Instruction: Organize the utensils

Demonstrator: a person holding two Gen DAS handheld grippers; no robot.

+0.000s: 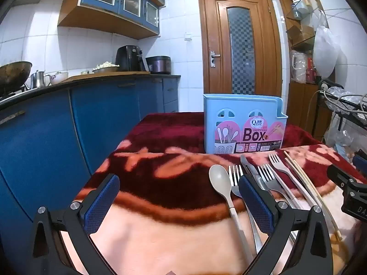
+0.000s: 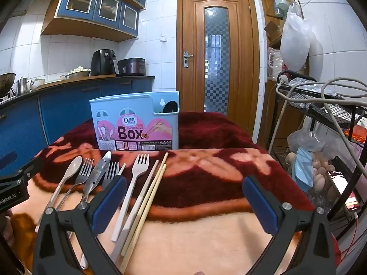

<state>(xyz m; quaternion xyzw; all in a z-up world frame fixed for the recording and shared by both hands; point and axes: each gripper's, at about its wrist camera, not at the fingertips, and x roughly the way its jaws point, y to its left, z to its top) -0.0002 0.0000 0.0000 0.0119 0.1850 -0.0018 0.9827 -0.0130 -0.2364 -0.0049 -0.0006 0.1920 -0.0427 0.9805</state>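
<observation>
A light blue chopsticks box [image 1: 244,126] stands upright on the blanket-covered table; it also shows in the right wrist view [image 2: 135,123]. In front of it lies a row of utensils: a beige spoon [image 1: 221,183] [image 2: 72,166], metal forks [image 1: 235,175] [image 2: 84,174], a metal knife [image 1: 250,169] [image 2: 97,174], a white fork [image 1: 278,163] [image 2: 137,171] and wooden chopsticks [image 1: 305,183] [image 2: 151,190]. My left gripper [image 1: 179,197] is open and empty, left of the row. My right gripper [image 2: 184,197] is open and empty, right of the row.
The table wears a red and peach floral blanket [image 2: 206,165]. Blue kitchen cabinets [image 1: 68,126] run along the left. A wire rack with cables, eggs and a phone [image 2: 332,171] stands close on the right. A wooden door [image 2: 215,52] is behind.
</observation>
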